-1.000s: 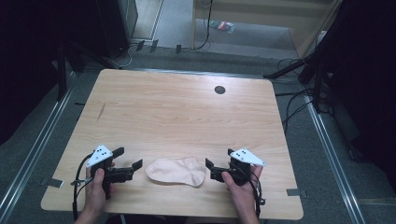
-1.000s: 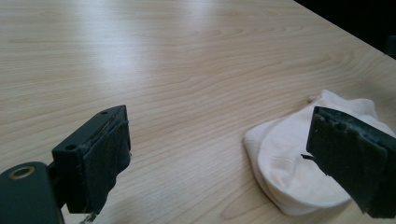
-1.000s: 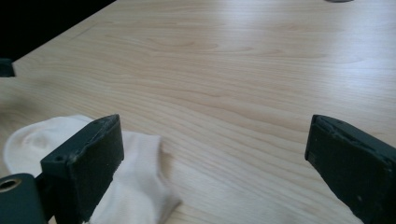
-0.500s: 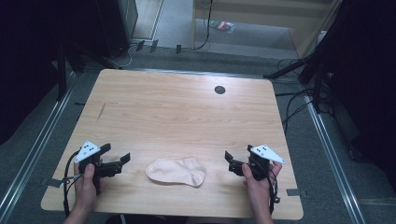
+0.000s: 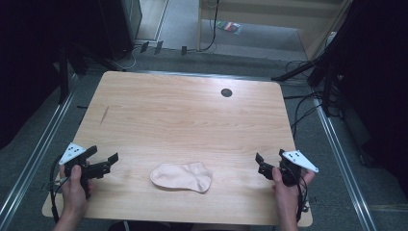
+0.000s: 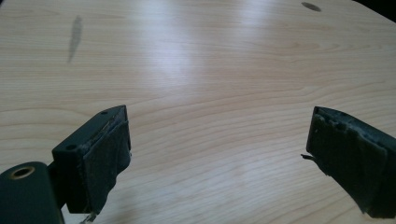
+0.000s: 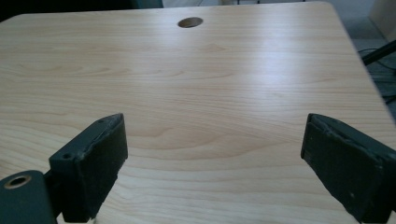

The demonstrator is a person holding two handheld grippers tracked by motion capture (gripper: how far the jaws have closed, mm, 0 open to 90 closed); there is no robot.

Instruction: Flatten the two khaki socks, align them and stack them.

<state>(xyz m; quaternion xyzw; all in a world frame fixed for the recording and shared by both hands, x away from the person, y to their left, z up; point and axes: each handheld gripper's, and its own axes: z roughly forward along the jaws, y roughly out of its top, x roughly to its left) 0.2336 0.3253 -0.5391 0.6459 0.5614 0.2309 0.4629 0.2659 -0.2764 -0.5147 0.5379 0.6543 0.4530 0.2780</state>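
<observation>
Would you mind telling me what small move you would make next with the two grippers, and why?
I would probably bring both back in toward the sock. It lies flat near the table's front edge, untouched. The left hand-held gripper and the right hand-held gripper sit well out to either side of it, jaws wide open, facing bare wood in their own views.

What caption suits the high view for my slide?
Pale peach fabric sock lying flat on light wooden table, between open left tool and right tool.

Recording lab or studio: bare wooden table [image 5: 183, 120] with a cable hole [image 5: 226, 92], black curtains [image 5: 29, 57] on both sides, floor cables [image 5: 308, 103], metal rails [image 5: 337, 144].
</observation>
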